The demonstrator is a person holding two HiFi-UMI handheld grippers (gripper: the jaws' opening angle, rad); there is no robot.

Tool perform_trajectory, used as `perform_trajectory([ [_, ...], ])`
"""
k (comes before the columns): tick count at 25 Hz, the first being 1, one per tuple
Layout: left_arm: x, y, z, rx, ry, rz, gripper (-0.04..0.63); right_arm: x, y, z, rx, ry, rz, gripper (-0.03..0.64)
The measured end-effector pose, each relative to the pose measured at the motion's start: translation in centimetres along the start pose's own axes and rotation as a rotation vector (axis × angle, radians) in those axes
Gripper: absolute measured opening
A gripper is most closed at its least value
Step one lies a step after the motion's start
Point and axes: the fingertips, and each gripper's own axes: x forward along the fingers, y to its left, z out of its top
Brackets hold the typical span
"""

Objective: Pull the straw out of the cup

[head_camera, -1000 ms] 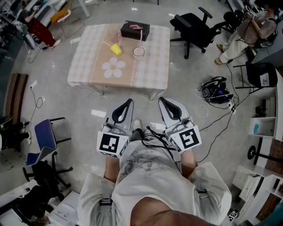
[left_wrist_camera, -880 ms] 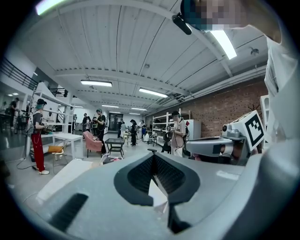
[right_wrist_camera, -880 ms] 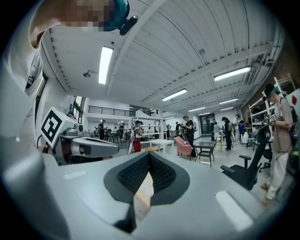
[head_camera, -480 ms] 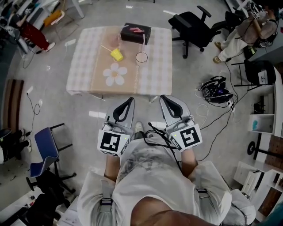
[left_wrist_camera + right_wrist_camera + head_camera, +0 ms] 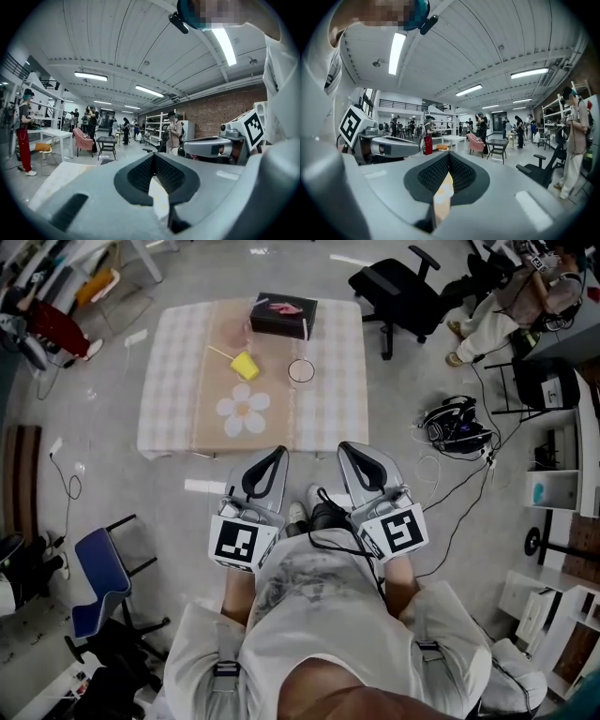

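A checked table point(image 5: 178, 399) with a flower print stands ahead in the head view. On it a yellow cup point(image 5: 246, 366) lies tipped, with a thin straw point(image 5: 219, 352) sticking out to its left. A clear glass point(image 5: 301, 370) stands to the right of it, and a pale straw seems to rise from the glass. My left gripper point(image 5: 277, 452) and right gripper point(image 5: 345, 447) are held close to my body, short of the table's near edge. Both are shut with nothing between them, as the left gripper point(image 5: 152, 155) and right gripper point(image 5: 449, 154) views also show.
A dark box point(image 5: 283, 315) sits at the table's far edge. A black office chair point(image 5: 394, 287) stands right of the table. A headset and cables point(image 5: 455, 432) lie on the floor at right. A blue chair point(image 5: 98, 559) is at the left, and a seated person point(image 5: 506, 296) at top right.
The table has drawn nearer to the grippers in the head view as I move toward it. Both grippers keep their pose in front of my body and stay shut.
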Motion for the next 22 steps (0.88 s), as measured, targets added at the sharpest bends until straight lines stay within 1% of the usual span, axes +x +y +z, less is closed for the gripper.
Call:
perform_trajectory([
  [5,1.7,1.7,-0.4,-0.014,0.013,0.009,0.0,2.2,-1.3,-0.2,-0.002,0.008,-0.002,0.01],
  [14,6.0,5.5,-0.8,-0.019,0.031,0.062,0.0,7.9,-4.7,-0.8,0.008,0.017,0.063,0.011],
  [19,9.2,7.1,-0.5,-0.026,0.043,0.075,0.0,10.6,-7.4,-0.9,0.023,0.026,0.085,0.011],
  [22,11.2,8.1,-0.6,-0.025,0.077,0.076,0.0,12.1,-9.1,-1.2,0.029,0.037,0.091,0.011],
])
